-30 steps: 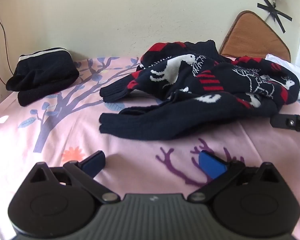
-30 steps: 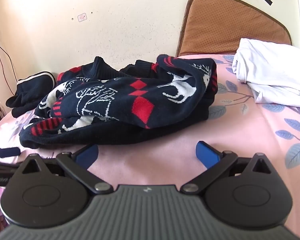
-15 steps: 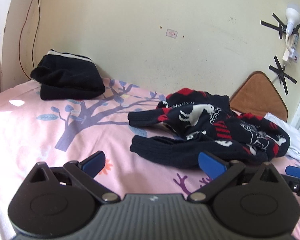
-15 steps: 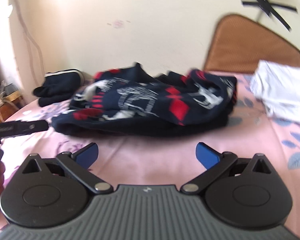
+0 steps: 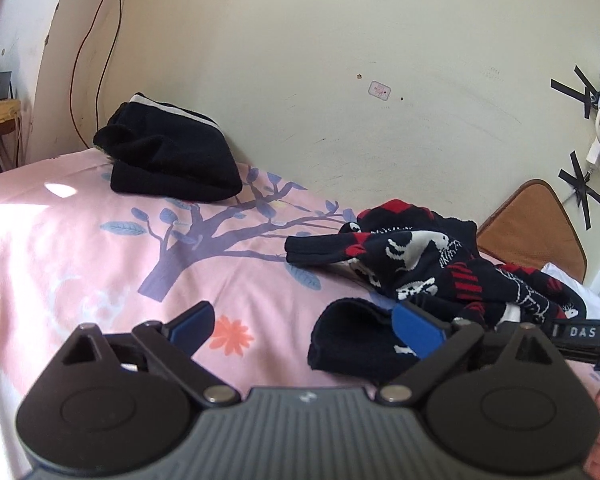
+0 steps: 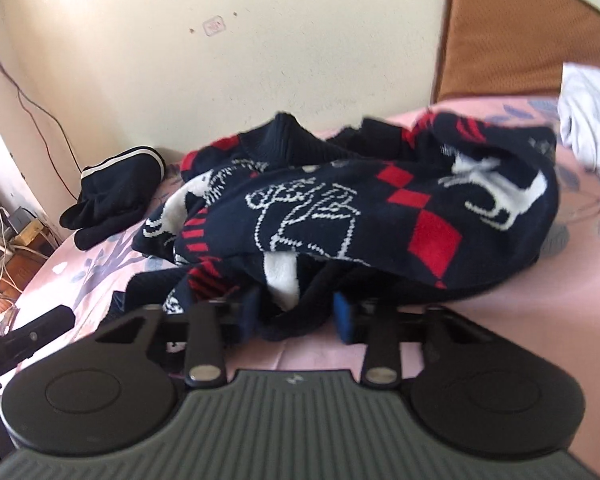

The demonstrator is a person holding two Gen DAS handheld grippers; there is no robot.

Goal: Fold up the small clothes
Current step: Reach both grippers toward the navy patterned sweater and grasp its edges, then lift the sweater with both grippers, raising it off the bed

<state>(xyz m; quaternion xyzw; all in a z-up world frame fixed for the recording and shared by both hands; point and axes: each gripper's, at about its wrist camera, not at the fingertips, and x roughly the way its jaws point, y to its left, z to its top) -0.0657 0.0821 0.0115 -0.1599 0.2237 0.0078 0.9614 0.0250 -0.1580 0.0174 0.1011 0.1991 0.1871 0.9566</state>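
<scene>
A navy knitted sweater [image 6: 380, 208] with red diamonds and white deer lies crumpled on the pink bedsheet [image 5: 80, 264]. In the left wrist view the sweater [image 5: 440, 264] is to the right, one sleeve cuff [image 5: 352, 340] lying just before the right finger. My left gripper [image 5: 304, 326] is open and empty above the sheet. My right gripper [image 6: 296, 312] has its jaws drawn in around a fold at the sweater's near edge.
A folded black garment with a white stripe [image 5: 168, 156] sits at the far left by the wall. A white garment [image 6: 592, 120] lies at the right. A brown headboard pad [image 6: 528, 28] leans on the wall. Cables hang on the left wall.
My right gripper moved forward to the sweater and its jaws closed onto the near edge. My left gripper swung left and back, still open.
</scene>
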